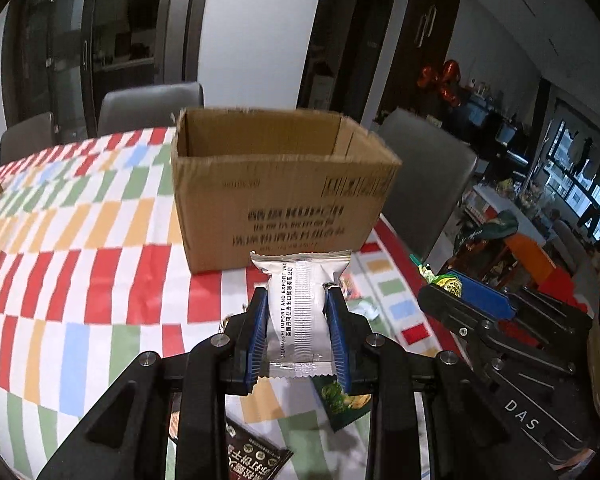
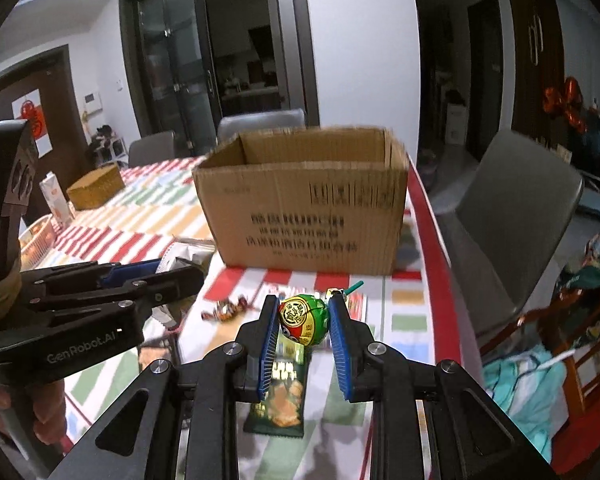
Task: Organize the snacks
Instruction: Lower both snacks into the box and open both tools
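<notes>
An open cardboard box [image 1: 276, 196] [image 2: 308, 208] stands on the checked tablecloth ahead of both grippers. My left gripper [image 1: 298, 300] is shut on a silver snack packet [image 1: 298, 308], held upright above the table, short of the box. My right gripper [image 2: 304, 310] is shut on a round green and red lollipop [image 2: 302, 318] whose green stick points up to the right. The right gripper [image 1: 460, 292] also shows at the right of the left wrist view, and the left gripper [image 2: 168, 268] at the left of the right wrist view, with the silver packet [image 2: 184, 258] in it.
Loose snacks lie on the tablecloth [image 1: 80, 240] below: a dark green packet [image 2: 286, 396], a black packet [image 1: 256, 456], small wrapped candies [image 2: 228, 308]. A smaller brown box [image 2: 96, 186] and a carton [image 2: 54, 196] stand far left. Grey chairs [image 2: 512, 216] [image 1: 150, 106] ring the table.
</notes>
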Motion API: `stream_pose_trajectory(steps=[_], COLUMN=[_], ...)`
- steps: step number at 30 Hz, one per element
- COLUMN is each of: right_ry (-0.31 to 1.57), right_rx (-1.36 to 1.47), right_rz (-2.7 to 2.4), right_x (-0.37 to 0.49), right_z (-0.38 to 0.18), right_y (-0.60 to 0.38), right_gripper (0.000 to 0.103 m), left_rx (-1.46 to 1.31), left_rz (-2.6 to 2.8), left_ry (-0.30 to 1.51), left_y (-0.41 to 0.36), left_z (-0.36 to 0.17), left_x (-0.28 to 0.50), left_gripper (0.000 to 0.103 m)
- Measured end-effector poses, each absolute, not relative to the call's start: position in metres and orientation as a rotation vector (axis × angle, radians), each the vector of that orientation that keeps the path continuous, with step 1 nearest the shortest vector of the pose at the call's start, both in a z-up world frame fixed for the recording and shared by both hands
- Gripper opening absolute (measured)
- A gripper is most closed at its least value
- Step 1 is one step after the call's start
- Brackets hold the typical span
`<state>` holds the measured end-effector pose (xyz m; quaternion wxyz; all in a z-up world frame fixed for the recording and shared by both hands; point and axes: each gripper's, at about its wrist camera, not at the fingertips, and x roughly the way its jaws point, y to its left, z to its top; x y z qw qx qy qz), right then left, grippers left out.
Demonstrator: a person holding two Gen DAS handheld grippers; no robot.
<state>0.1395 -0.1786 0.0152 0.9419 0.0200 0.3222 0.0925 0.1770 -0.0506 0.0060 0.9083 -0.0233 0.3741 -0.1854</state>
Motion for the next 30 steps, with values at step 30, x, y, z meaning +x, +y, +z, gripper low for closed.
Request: stream_pose_trajectory(steps=[30], right_ry=[0.481], right_rx=[-0.013], right_rz=[0.246], right_x=[0.246], right_z=[0.09], right_y=[-0.175], right_gripper=[0.026], left_rx=[-0.006], left_rz=[-0.334], left_ry=[0.658], left_y=[-0.052], left_z=[0.078], left_x=[0.287], left_gripper=[0.03])
